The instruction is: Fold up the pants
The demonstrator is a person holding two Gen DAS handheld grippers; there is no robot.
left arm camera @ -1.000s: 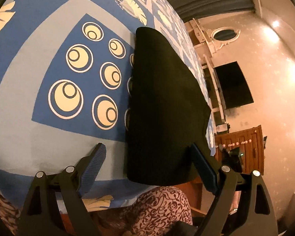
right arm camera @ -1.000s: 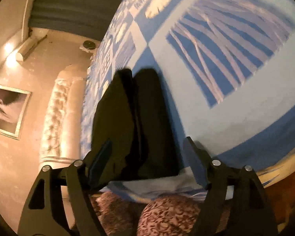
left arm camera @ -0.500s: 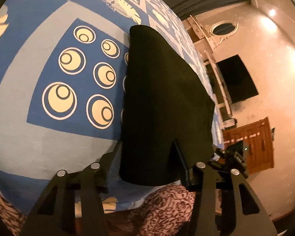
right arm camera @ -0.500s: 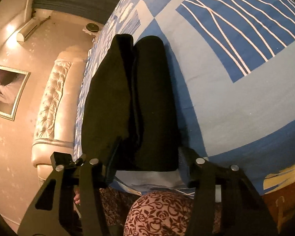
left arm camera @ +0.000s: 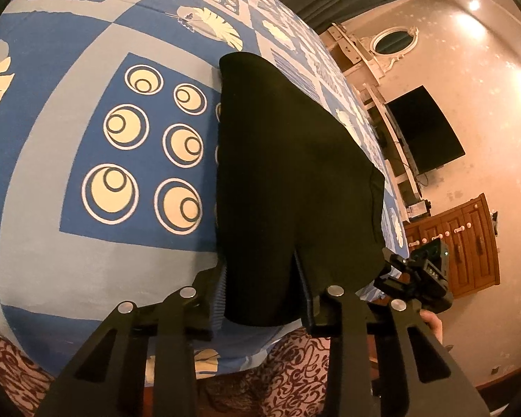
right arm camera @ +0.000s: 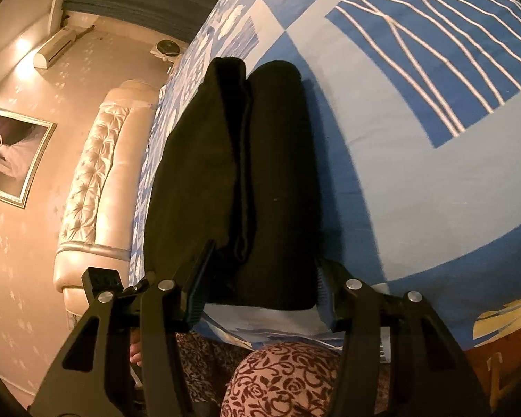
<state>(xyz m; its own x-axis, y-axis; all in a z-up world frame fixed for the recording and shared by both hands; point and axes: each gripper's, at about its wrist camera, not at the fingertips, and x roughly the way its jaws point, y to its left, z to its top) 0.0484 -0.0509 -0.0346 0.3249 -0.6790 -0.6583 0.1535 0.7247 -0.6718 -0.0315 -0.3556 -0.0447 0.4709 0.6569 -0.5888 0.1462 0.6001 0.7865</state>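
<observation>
Lying lengthwise on the bed (left arm camera: 45, 250), the soft, limp black pants (left arm camera: 288, 173) are bunching at their near edge, where the left gripper (left arm camera: 260, 295) and right gripper (right arm camera: 260, 292) are straddling cloth, not visibly clamped.

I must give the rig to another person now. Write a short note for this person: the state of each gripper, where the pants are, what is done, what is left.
Left gripper: jaws around the near edge of the black pants; a firm grip cannot be confirmed.
Right gripper: jaws around the near end of the other side; not clamped.
Pants: flat on the blue patterned bedsheet, near its front edge, two dark halves lying side by side.
Done: pants laid out lengthwise.
Left: probably grip both near corners and fold the near end away to the far end.
</observation>
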